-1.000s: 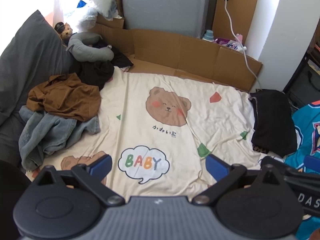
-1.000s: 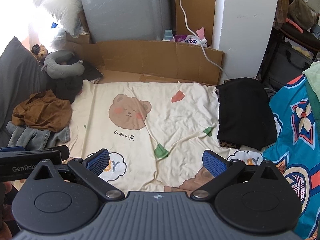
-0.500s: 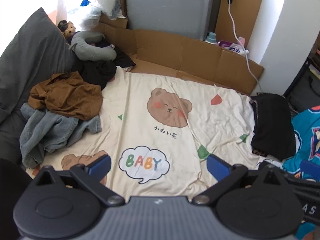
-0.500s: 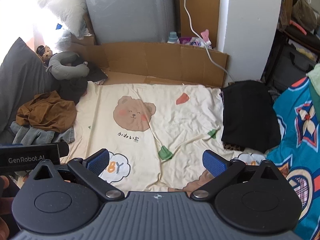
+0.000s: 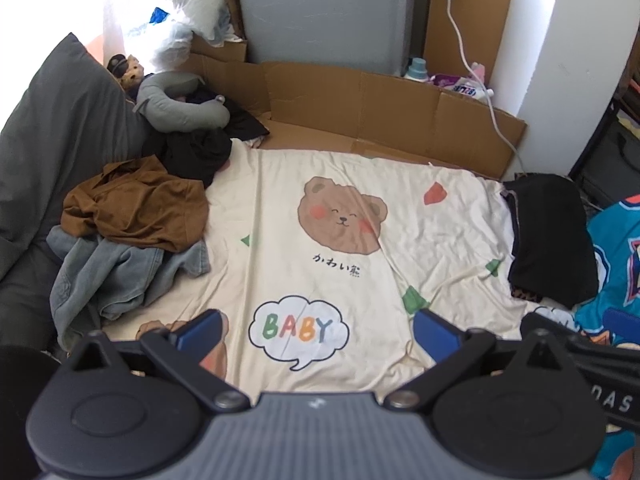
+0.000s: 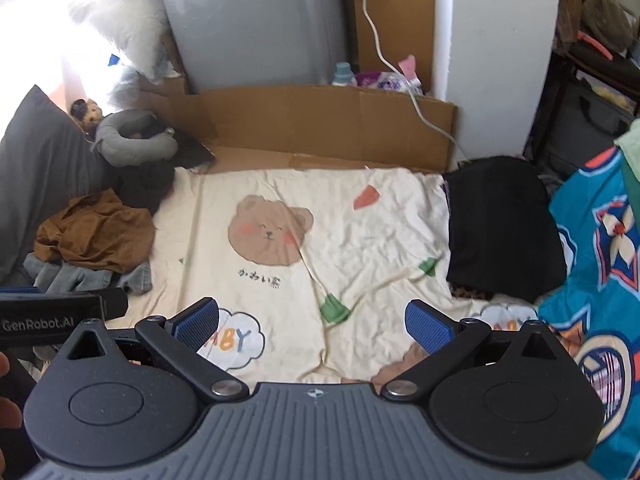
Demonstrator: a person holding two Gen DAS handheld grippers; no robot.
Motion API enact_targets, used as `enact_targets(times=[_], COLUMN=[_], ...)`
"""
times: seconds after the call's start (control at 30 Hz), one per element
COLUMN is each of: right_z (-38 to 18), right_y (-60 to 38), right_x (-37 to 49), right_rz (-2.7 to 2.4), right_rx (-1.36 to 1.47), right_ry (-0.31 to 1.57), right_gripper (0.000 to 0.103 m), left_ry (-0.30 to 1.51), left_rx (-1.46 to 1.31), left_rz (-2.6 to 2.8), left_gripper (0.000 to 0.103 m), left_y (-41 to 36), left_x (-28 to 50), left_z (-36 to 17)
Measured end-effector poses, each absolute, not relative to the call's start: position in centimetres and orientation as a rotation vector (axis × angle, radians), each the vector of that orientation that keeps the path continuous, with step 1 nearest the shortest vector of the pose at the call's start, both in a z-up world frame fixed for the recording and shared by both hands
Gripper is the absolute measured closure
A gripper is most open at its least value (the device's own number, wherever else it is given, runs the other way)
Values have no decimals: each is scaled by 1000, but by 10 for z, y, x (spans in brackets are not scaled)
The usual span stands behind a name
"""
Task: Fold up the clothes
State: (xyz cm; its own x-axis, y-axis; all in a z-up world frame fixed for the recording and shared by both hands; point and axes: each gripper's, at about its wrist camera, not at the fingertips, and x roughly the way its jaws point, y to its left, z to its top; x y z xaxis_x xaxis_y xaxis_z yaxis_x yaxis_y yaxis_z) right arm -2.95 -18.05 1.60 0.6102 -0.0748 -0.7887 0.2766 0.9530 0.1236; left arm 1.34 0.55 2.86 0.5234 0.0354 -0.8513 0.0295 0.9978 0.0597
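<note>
Both handheld grippers are held above the near edge of the bed with nothing between their blue ribbed pads: the left gripper (image 5: 316,330) and the right gripper (image 6: 312,320) are each spread wide and empty, presumably so that either can be brought down on a garment. A cream bedsheet printed with brown bears and a "BABY" cloud (image 5: 344,208) is left bare in the middle, which is judged to serve as the folding surface. Unfolded clothes are heaped at its left edge: a crumpled brown shirt (image 5: 136,204) is draped over a rumpled pale-blue denim garment (image 5: 112,276), with a dark black bundle (image 5: 192,152) lying just behind them. A flat black garment (image 6: 500,232) is laid at the right edge, apparently already folded and set aside. Beside it, a teal patterned cloth (image 6: 596,264) is seen. No garment is yet gripped, so picking from the left heap is judged the step in hand.
</note>
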Motion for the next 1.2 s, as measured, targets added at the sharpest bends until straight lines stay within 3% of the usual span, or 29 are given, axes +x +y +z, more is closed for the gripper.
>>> enact_targets(times=[0.33, 1.2], right_z=[25, 6], right_y=[-200, -204], right_x=[-24, 18], right_rz=[-194, -185], right_rx=[261, 332], right_ry=[860, 803], right_gripper=[1, 1], left_ry=[1003, 987], left_rx=[80, 72], left_rz=[25, 58], left_gripper=[0, 0], left_y=[15, 113], left_x=[30, 133], left_z=[52, 46])
